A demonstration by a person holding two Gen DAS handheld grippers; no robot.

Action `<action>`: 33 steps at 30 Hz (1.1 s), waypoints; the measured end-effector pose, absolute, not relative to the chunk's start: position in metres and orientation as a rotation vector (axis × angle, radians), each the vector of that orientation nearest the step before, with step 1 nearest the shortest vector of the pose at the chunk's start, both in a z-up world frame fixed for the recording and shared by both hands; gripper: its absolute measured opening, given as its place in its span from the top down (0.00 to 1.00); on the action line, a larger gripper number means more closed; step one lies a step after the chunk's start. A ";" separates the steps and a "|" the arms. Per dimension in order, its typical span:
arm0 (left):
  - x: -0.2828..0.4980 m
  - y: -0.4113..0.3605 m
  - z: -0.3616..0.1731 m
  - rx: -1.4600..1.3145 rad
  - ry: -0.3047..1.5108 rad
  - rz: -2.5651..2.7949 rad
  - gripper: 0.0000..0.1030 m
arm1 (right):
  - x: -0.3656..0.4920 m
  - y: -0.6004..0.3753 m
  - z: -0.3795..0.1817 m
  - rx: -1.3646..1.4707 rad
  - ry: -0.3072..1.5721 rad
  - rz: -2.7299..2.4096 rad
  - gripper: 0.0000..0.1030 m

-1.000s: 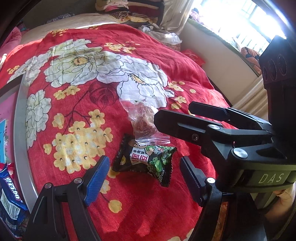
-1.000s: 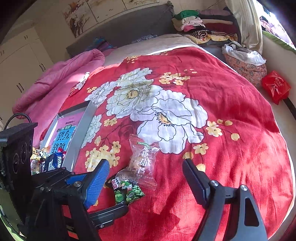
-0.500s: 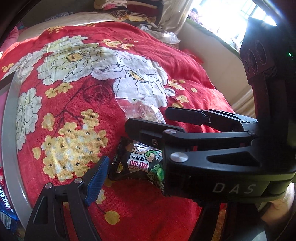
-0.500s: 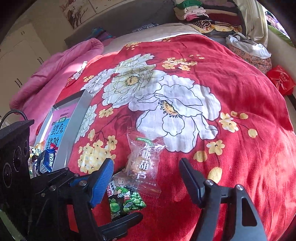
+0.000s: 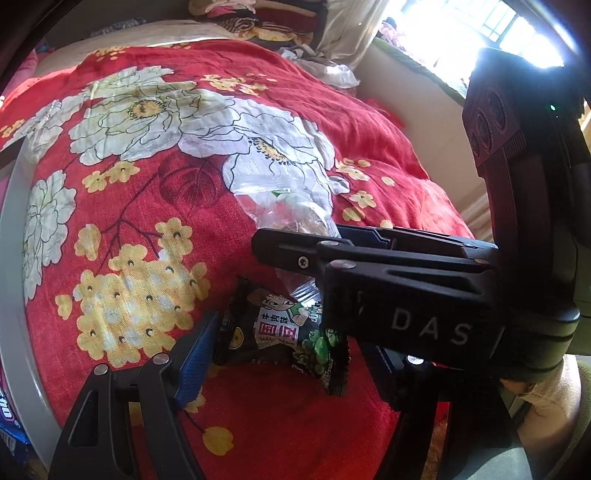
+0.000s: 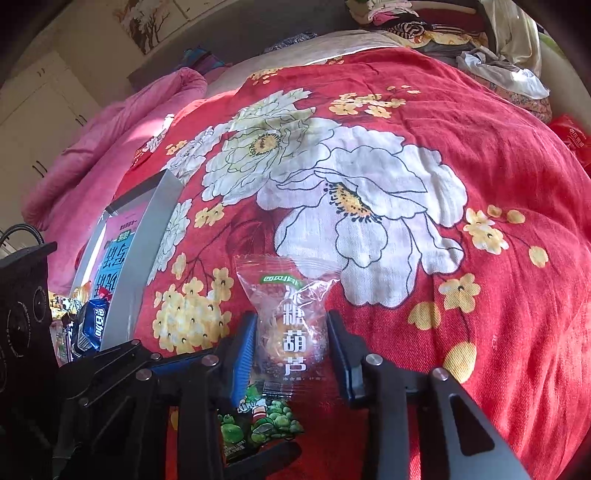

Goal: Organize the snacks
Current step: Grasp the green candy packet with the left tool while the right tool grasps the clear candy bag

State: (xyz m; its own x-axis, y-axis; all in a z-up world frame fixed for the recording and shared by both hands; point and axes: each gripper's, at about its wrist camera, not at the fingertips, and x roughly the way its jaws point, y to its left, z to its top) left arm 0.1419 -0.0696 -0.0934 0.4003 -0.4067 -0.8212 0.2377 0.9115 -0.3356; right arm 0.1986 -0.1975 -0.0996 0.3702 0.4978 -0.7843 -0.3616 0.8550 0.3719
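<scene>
A clear candy packet [image 6: 291,325] with white Chinese lettering lies on the red floral bedspread. My right gripper [image 6: 290,354] has its blue pads on both sides of it, closed against the packet. A black green-pea snack packet [image 5: 280,332] lies just below it, also seen in the right wrist view [image 6: 258,417]. My left gripper [image 5: 280,358] straddles the pea packet, its left pad [image 5: 194,358] touching the packet's edge; its right finger is hidden behind the right gripper's body [image 5: 406,291]. The clear packet [image 5: 291,218] shows above that body.
A grey-rimmed box [image 6: 147,251] with a blue Oreo pack [image 6: 90,328] and other snacks sits at the left of the bedspread [image 6: 480,147]. A pink quilt [image 6: 110,147] lies beyond it. Folded clothes [image 6: 424,26] are piled at the bed's far end.
The right gripper moved forward over the clear candy packet and closed on it. The left gripper moved forward so its fingers flank the pea packet.
</scene>
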 end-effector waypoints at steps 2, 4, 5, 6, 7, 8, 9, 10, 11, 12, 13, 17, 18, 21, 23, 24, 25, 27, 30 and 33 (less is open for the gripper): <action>0.143 -0.072 -0.094 -0.166 1.091 -0.407 0.29 | 0.200 -0.207 -0.095 0.180 1.038 0.545 0.63; 0.144 -0.074 -0.094 -0.157 1.094 -0.410 0.30 | 0.200 -0.217 -0.091 0.228 1.020 0.539 0.63; 0.146 -0.074 -0.094 -0.153 1.096 -0.408 0.31 | 0.200 -0.222 -0.090 0.250 1.015 0.541 0.63; 0.147 -0.075 -0.093 -0.153 1.099 -0.406 0.33 | 0.199 -0.225 -0.089 0.265 1.010 0.542 0.63; 0.148 -0.076 -0.093 -0.156 1.099 -0.404 0.35 | 0.199 -0.228 -0.087 0.273 1.005 0.541 0.63; 0.149 -0.076 -0.093 -0.158 1.098 -0.404 0.36 | 0.198 -0.229 -0.086 0.275 1.000 0.540 0.63; 0.150 -0.077 -0.093 -0.157 1.097 -0.404 0.40 | 0.198 -0.229 -0.085 0.274 0.995 0.539 0.63; 0.151 -0.078 -0.093 -0.153 1.098 -0.403 0.41 | 0.197 -0.229 -0.084 0.275 0.991 0.542 0.63; 0.151 -0.078 -0.093 -0.149 1.099 -0.402 0.41 | 0.197 -0.229 -0.083 0.276 0.989 0.546 0.63; 0.150 -0.078 -0.093 -0.147 1.097 -0.404 0.43 | 0.197 -0.229 -0.082 0.274 0.986 0.547 0.63; 0.150 -0.078 -0.093 -0.147 1.093 -0.407 0.46 | 0.196 -0.228 -0.082 0.273 0.985 0.549 0.63; 0.147 -0.075 -0.091 -0.165 1.083 -0.414 0.52 | 0.196 -0.225 -0.082 0.274 0.986 0.564 0.63; 0.147 -0.074 -0.090 -0.164 1.081 -0.415 0.52 | 0.195 -0.223 -0.082 0.269 0.985 0.568 0.63; 0.143 -0.073 -0.087 -0.157 1.071 -0.413 0.54 | 0.193 -0.221 -0.080 0.261 0.979 0.576 0.63; 0.139 -0.070 -0.085 -0.154 1.068 -0.409 0.54 | 0.193 -0.222 -0.079 0.265 0.973 0.580 0.63; 0.137 -0.069 -0.084 -0.154 1.067 -0.405 0.54 | 0.193 -0.222 -0.078 0.268 0.971 0.584 0.63; 0.136 -0.067 -0.083 -0.156 1.066 -0.400 0.54 | 0.192 -0.221 -0.078 0.269 0.970 0.588 0.63; 0.132 -0.062 -0.080 -0.166 1.060 -0.395 0.55 | 0.191 -0.220 -0.077 0.263 0.967 0.595 0.63; 0.126 -0.052 -0.072 -0.175 1.048 -0.379 0.55 | 0.188 -0.217 -0.074 0.257 0.955 0.609 0.63; 0.119 -0.041 -0.060 -0.179 1.023 -0.357 0.55 | 0.185 -0.215 -0.069 0.247 0.934 0.625 0.63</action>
